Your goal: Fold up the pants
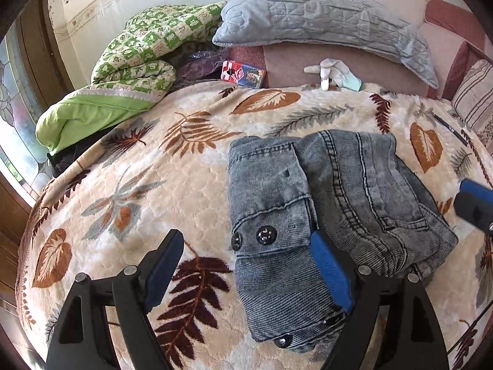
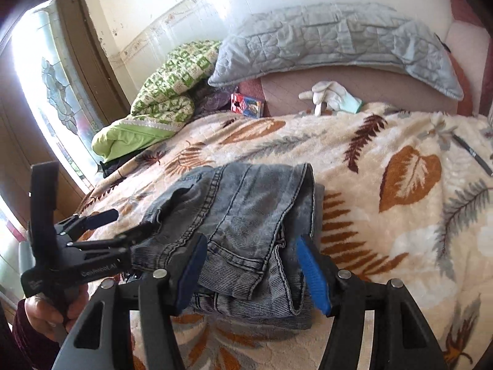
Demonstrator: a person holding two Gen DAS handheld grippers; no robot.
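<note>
Grey-blue denim pants [image 1: 339, 197] lie folded into a compact bundle on a cream blanket with a leaf print [image 1: 138, 185]. The buttoned waist end faces my left gripper [image 1: 246, 274], which hovers open over that end. Its right pad lies against the denim and its left pad is over bare blanket. My right gripper [image 2: 251, 276] is open too, and the pants [image 2: 246, 215] show between and beyond its blue pads, which do not press on them. It also appears at the right edge of the left wrist view, the right gripper [image 1: 474, 200] off the bundle's side. A hand [image 2: 46, 311] holds the left gripper [image 2: 132, 222] by the bundle's left edge.
At the back lie a green patterned quilt [image 1: 138, 58], a grey quilted pillow [image 1: 323, 21], a white glove [image 1: 332, 71] and a small red and blue box [image 1: 243, 74]. A dark pen [image 2: 471, 154] rests on the blanket at the right. A glazed door [image 2: 52, 98] stands at the left.
</note>
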